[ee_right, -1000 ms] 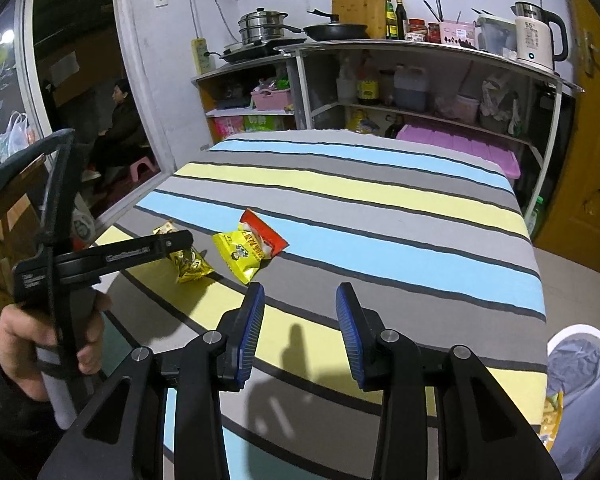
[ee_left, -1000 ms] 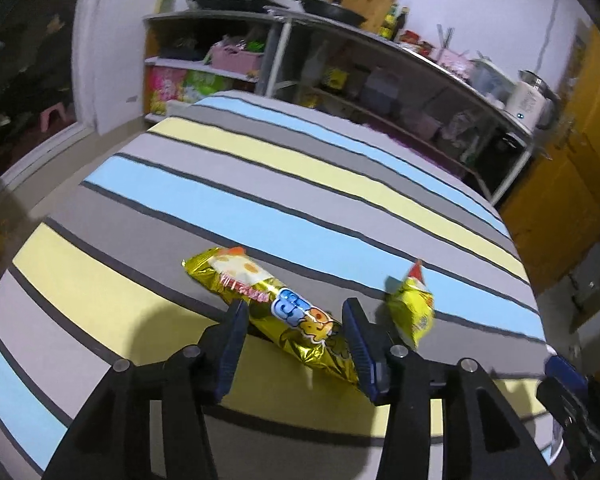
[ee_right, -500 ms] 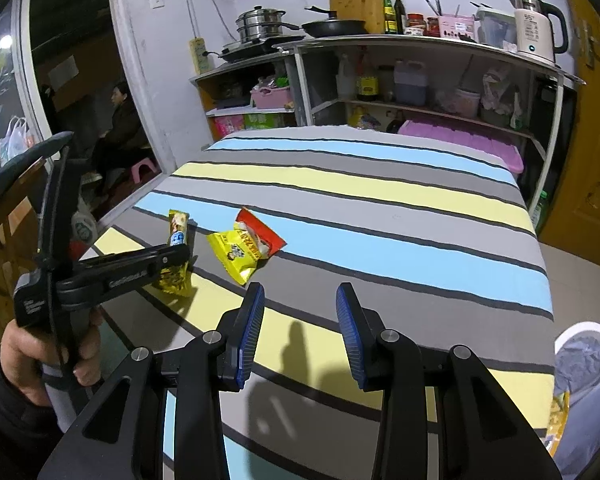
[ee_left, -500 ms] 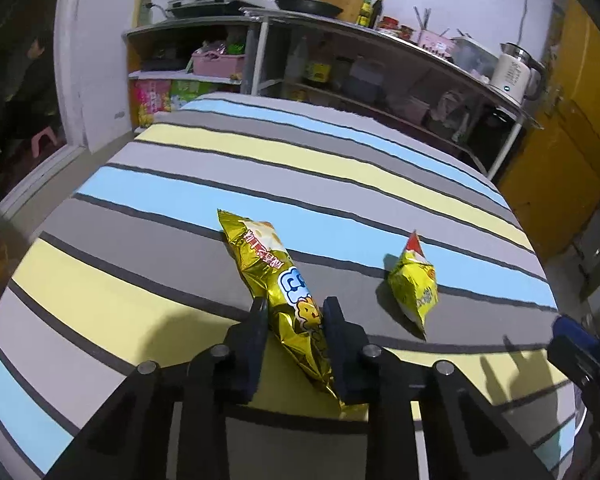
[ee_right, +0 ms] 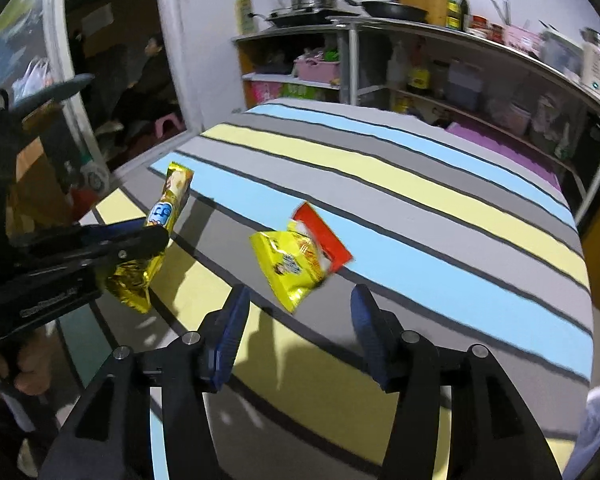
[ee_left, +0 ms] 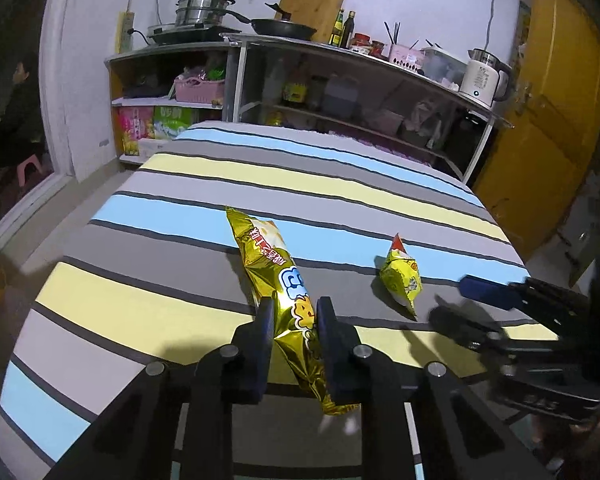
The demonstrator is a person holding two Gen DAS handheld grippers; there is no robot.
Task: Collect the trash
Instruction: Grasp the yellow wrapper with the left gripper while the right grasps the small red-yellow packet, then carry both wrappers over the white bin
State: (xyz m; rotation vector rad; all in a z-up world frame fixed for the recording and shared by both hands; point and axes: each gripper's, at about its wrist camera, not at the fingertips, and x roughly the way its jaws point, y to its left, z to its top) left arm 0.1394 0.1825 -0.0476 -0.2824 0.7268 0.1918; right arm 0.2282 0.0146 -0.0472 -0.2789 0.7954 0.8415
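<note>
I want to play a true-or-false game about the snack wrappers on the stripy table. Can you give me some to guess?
1. The left gripper is shut on the long shiny gold snack wrapper. True.
2. The right gripper is squeezing the small yellow and red snack packet. False: it is open, with the packet lying on the table ahead of it.
3. The striped tablecloth has blue, yellow and grey bands. True.
4. The black frying pan sits on the striped table. False: it is up on the metal shelf unit behind.
</note>
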